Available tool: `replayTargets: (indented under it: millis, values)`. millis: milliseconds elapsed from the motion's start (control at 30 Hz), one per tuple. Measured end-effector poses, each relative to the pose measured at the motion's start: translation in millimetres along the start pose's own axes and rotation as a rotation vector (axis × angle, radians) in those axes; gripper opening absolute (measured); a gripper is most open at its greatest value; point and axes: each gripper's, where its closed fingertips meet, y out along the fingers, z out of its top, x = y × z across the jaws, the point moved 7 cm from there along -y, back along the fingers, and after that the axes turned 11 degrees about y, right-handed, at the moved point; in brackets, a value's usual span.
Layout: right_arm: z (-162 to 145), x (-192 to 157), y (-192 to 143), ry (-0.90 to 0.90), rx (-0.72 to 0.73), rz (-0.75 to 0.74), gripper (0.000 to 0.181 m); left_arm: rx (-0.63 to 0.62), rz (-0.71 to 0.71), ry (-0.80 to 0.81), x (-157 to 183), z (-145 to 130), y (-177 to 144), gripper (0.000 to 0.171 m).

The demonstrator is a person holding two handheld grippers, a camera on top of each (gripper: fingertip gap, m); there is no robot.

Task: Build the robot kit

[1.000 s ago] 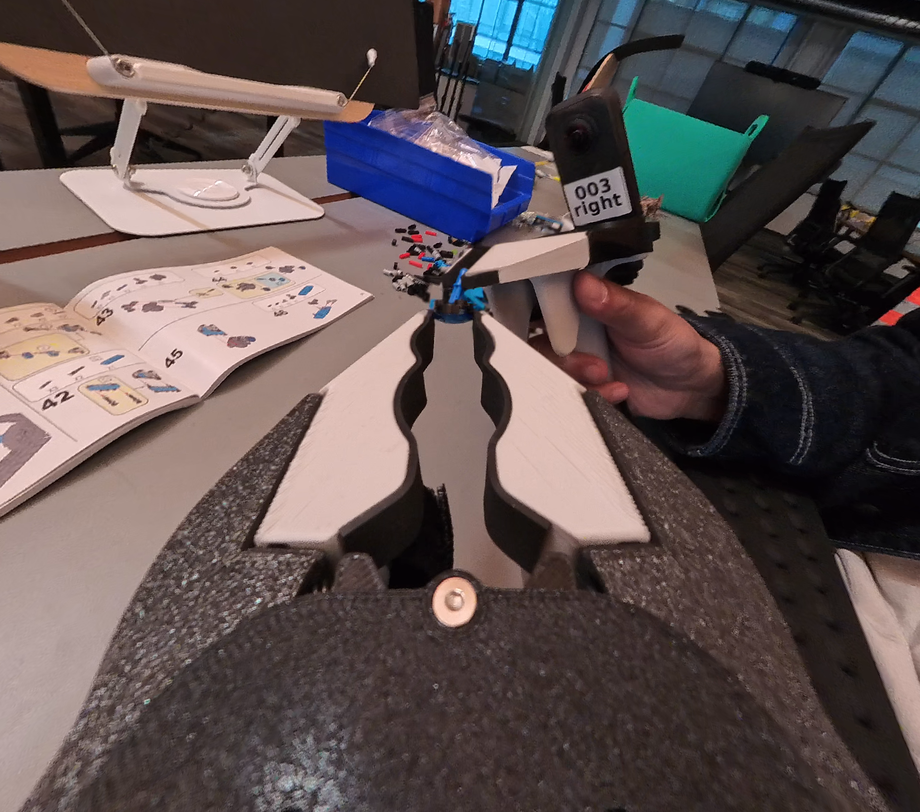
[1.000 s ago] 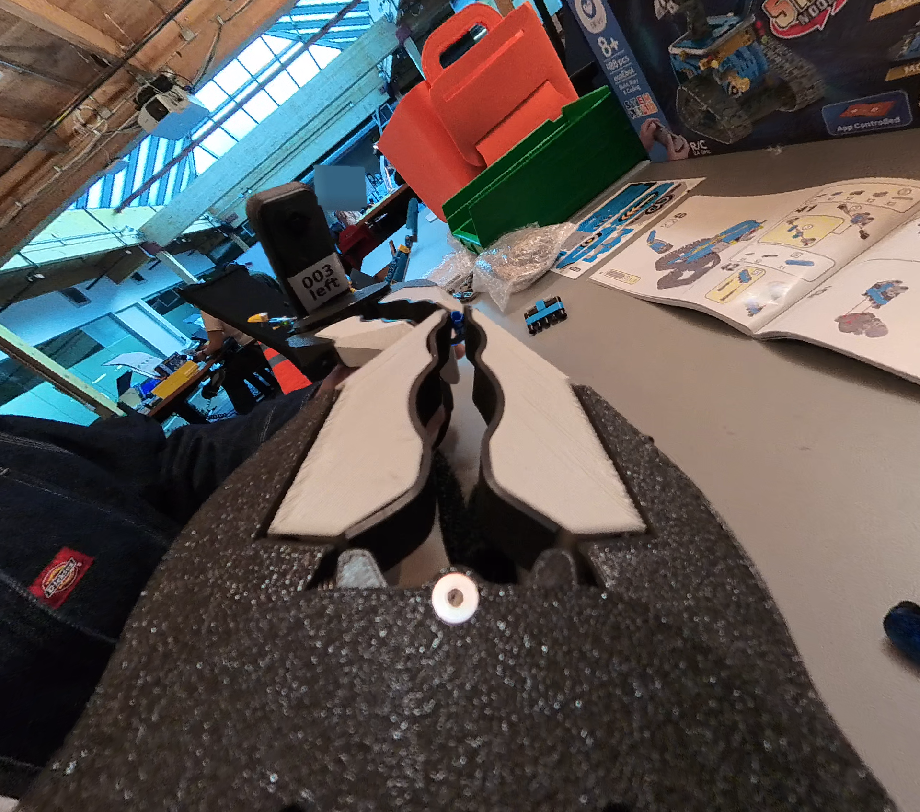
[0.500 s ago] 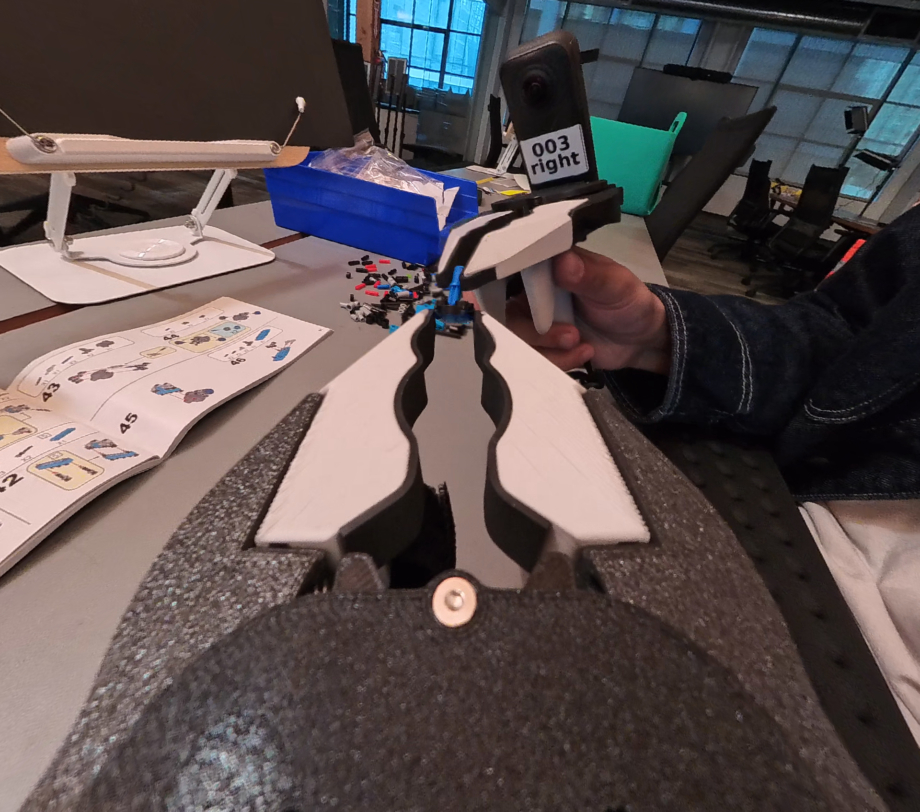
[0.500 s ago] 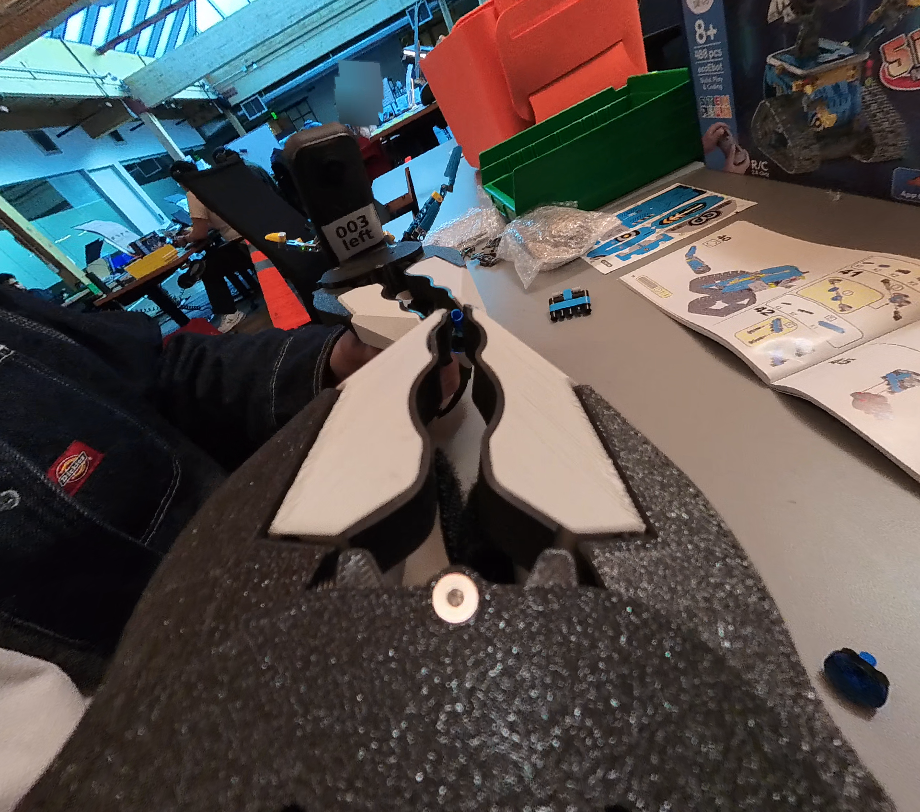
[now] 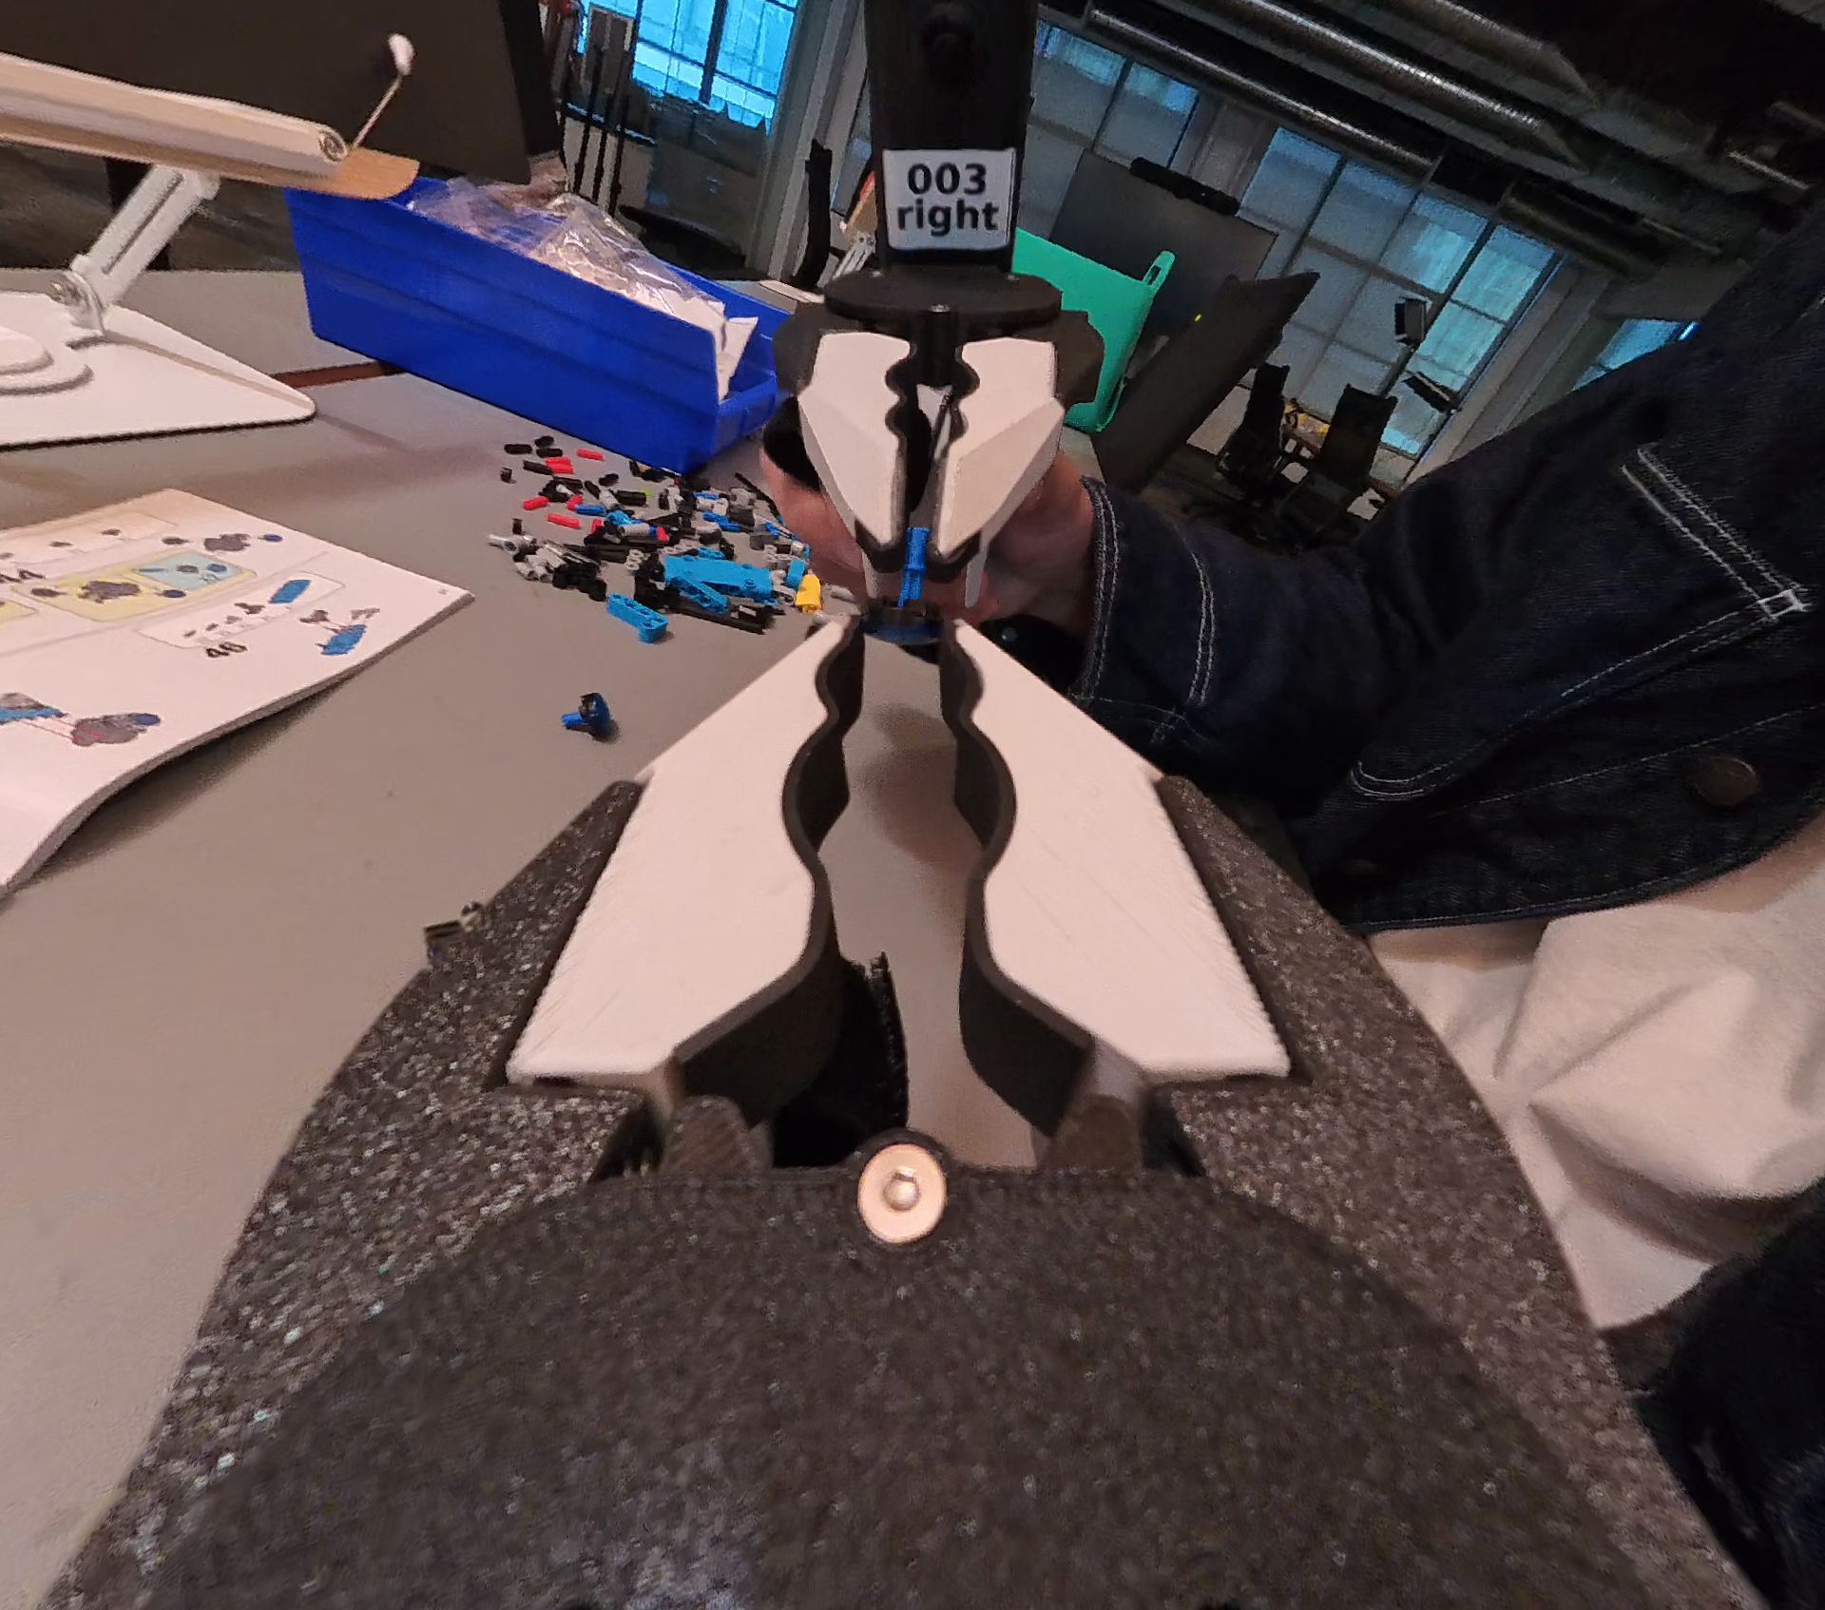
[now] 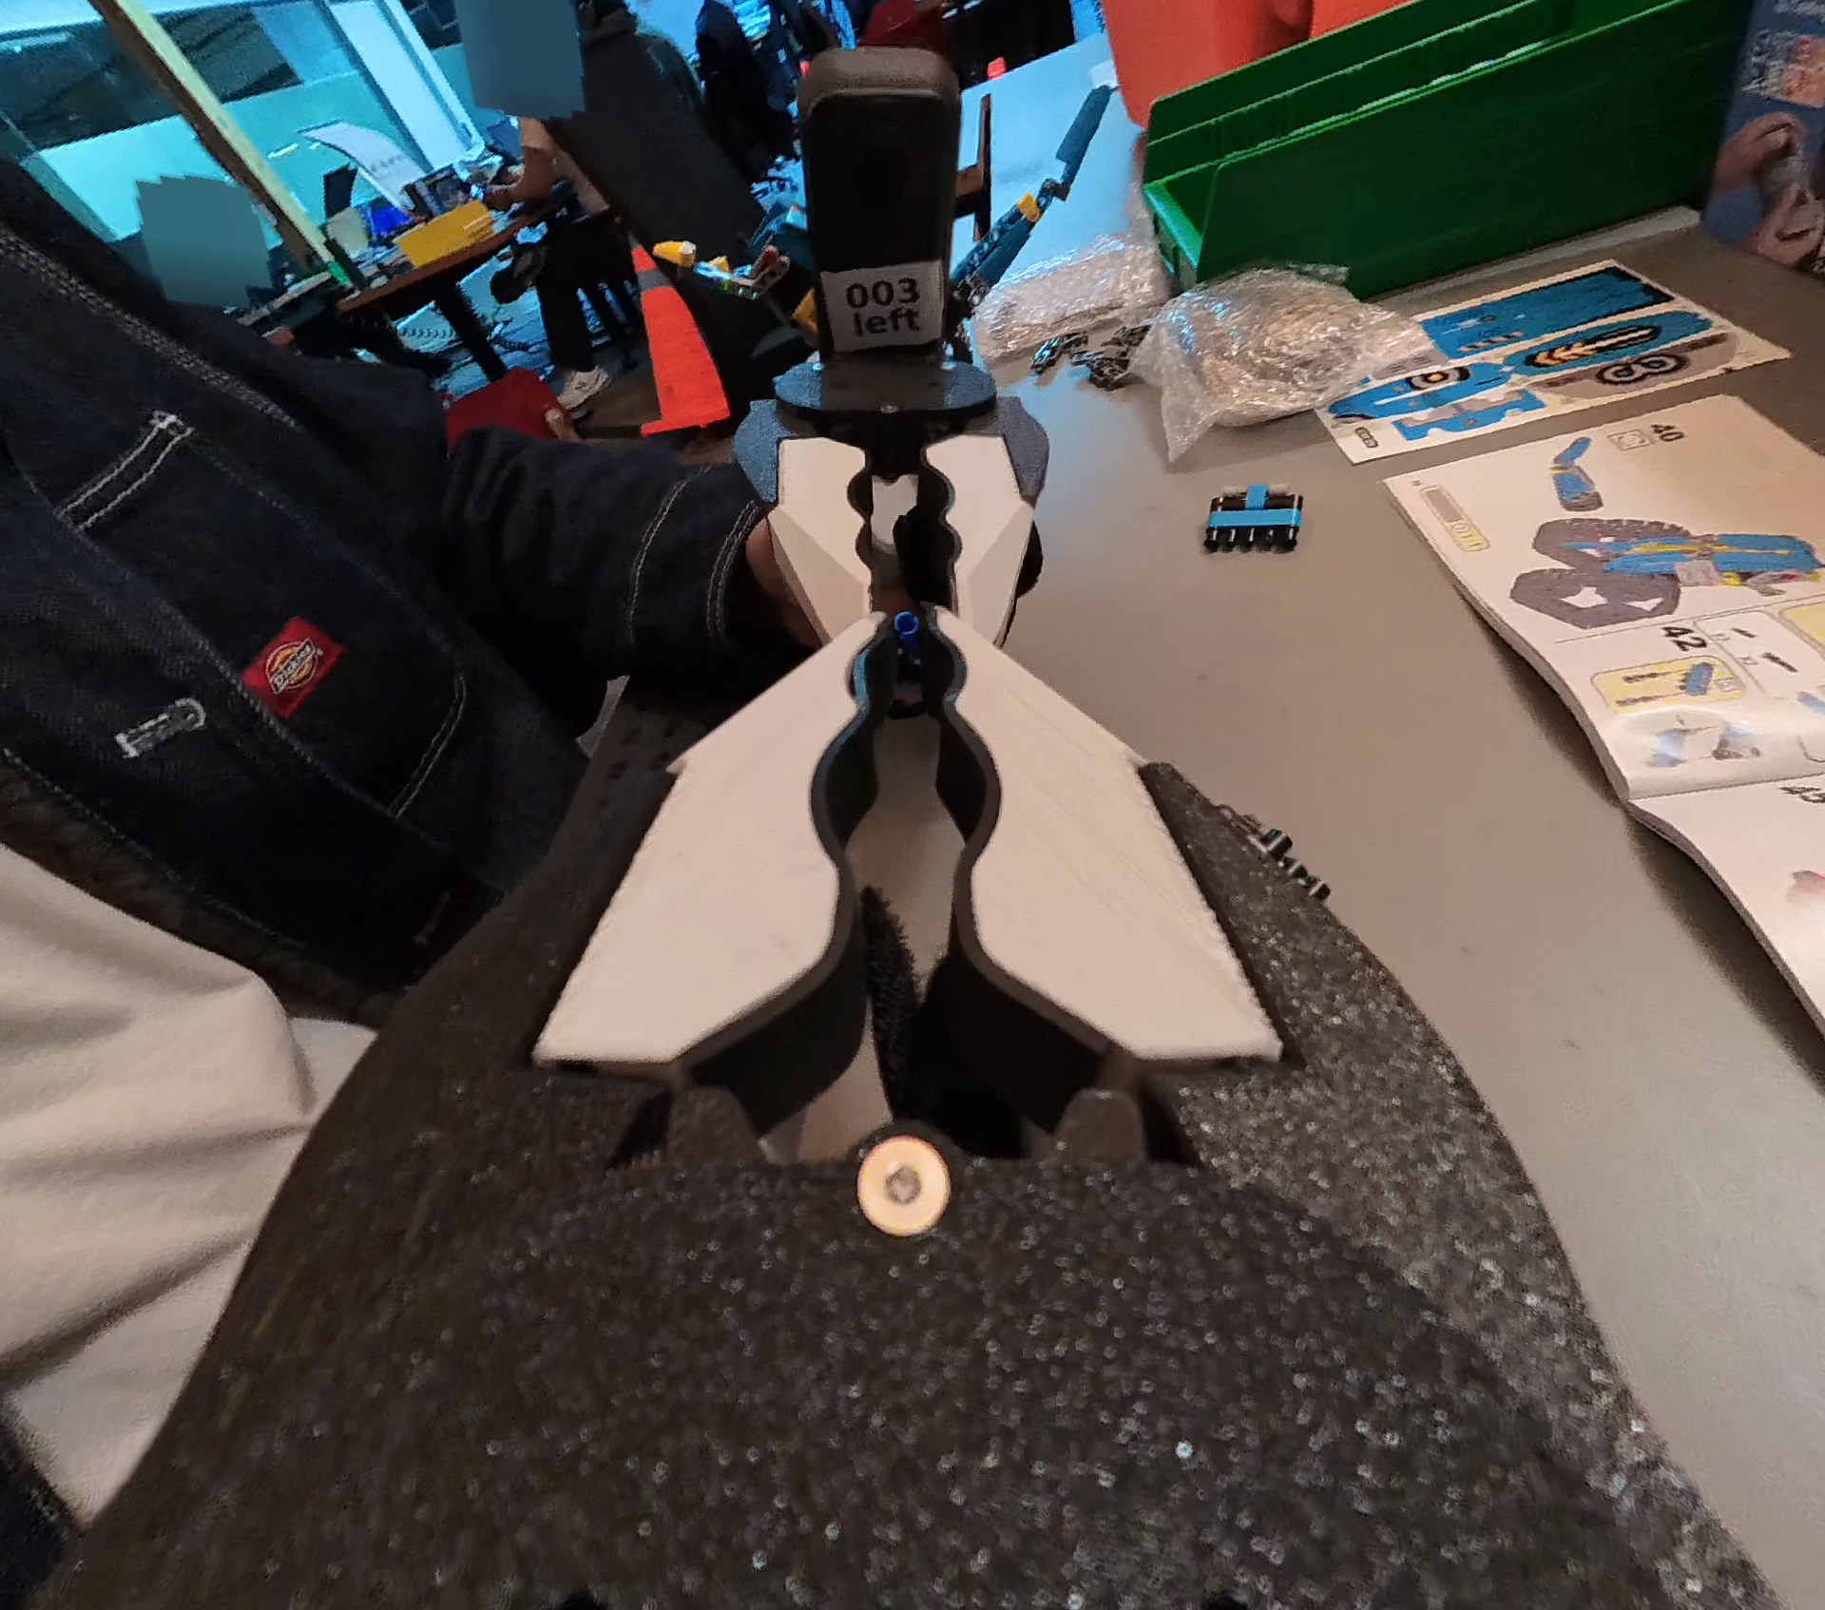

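Facing tip to tip now, right tongs turned from sideways toward left tongs.

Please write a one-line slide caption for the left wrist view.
Left gripper and right gripper, each gripping a small blue plastic piece, meet above the grey table.

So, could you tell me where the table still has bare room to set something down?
Bare grey table lies between the open booklet and the left gripper, with one stray blue piece. More lies between the small blue and black block and the right gripper. It is crowded at the loose parts pile by the blue bin.
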Motion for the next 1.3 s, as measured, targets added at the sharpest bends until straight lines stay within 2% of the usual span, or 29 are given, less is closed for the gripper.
replayTargets:
  millis: [100, 233, 433, 667, 833, 1033, 1167, 1300]
  values:
    - [-1.2, 3.7, 1.3, 0.014, -0.01, 0.013, 0.004, -0.005, 0.004, -0.017, -1.5, -2.2, -0.3, 0.014]
    - [-3.2, 6.8, 2.3, -0.031, 0.024, -0.051, 0.004, -0.012, 0.021, -0.032, -5.4, -3.2, -0.9, 0.014]
    - [-5.9, 1.2, 2.3, -0.088, 0.031, -0.041, 0.004, 0.002, -0.041, -0.079, -3.7, -3.5, -1.0, 0.013]
    - [-16.1, 1.3, 0.4, -0.085, -0.111, 0.041, 0.004, -0.083, -0.137, -0.1, 1.1, -14.5, 4.2, 0.014]
    - [-14.7, -0.1, 2.0, -0.112, -0.066, 0.018, 0.004, -0.062, -0.132, -0.107, -0.5, -12.3, 1.9, 0.014]
    - [-9.2, -6.5, 5.0, -0.005, 0.163, 0.114, 0.003, 0.096, -0.22, -0.21, 0.8, 0.3, -3.7, 0.013]
    - [-6.9, -7.1, 5.7, 0.009, 0.163, 0.109, 0.003, 0.111, -0.21, -0.199, 0.8, 2.3, -5.2, 0.013]
    - [-9.1, -6.2, 4.7, -0.037, 0.091, 0.057, 0.003, 0.057, -0.171, -0.153, 0.9, -1.4, -4.1, 0.013]
